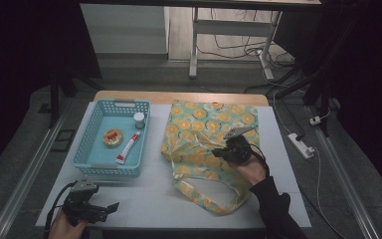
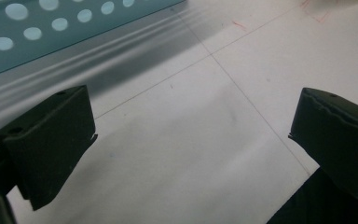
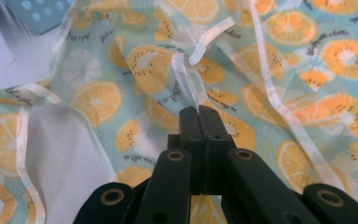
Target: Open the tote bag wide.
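The right gripper (image 3: 199, 111) is clamped on the fruit-print bag (image 1: 206, 144)'s pale edge tape, right of the blue basket (image 1: 93, 127); left gripper (image 2: 191, 135), jaws apart, hovers over bare table (image 1: 144, 194) before the basket; the bag's lettering is unreadable.

A white-topped table (image 1: 144, 199) stands on grey floor (image 1: 25, 149) in a dim room, with a white-legged desk (image 1: 195, 45) and tangled cables (image 1: 238, 47) far behind, and a power strip (image 1: 301, 144) at right.
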Motion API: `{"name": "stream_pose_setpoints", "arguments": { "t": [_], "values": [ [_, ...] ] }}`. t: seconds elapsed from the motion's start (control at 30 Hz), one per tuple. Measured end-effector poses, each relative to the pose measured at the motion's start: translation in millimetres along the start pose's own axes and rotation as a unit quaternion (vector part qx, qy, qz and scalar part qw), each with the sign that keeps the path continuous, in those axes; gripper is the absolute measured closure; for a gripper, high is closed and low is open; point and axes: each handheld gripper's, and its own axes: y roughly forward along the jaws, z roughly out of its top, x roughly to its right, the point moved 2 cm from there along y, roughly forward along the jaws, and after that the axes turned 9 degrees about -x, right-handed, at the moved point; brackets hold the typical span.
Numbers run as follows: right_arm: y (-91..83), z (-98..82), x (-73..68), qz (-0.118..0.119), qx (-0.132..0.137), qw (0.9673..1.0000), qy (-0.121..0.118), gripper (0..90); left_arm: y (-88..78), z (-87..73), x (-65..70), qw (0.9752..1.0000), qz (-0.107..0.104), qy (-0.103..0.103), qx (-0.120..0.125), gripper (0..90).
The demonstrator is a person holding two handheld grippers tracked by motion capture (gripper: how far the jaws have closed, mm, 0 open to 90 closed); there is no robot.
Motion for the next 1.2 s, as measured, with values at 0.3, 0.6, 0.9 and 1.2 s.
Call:
{"name": "stream_pose_setpoints", "arguments": {
  "t": [0.3, 0.6, 0.9, 1.2],
  "values": [
    [-10.5, 11.3, -2.0, -0.010, 0.021, 0.9996, -0.016, 90.0, -1.6, -1.0, -1.5, 0.9999, -0.007, -0.006, 0.008, 0.0],
    [-19.3, 34.3, -7.5, -0.010, 0.036, 0.9991, -0.020, 90.0, -2.0, -1.2, -1.8, 0.9999, -0.009, -0.007, 0.010, 0.0],
    [-25.1, 54.1, -15.1, -0.003, 0.043, 0.9988, -0.024, 90.0, -2.0, -1.2, -2.1, 0.9999, -0.011, -0.007, 0.011, 0.0],
    [-29.2, 64.7, -17.4, -0.003, 0.053, 0.9981, -0.030, 90.0, -2.6, -1.5, -3.1, 0.9998, -0.015, -0.009, 0.012, 0.0]
  ]
}}
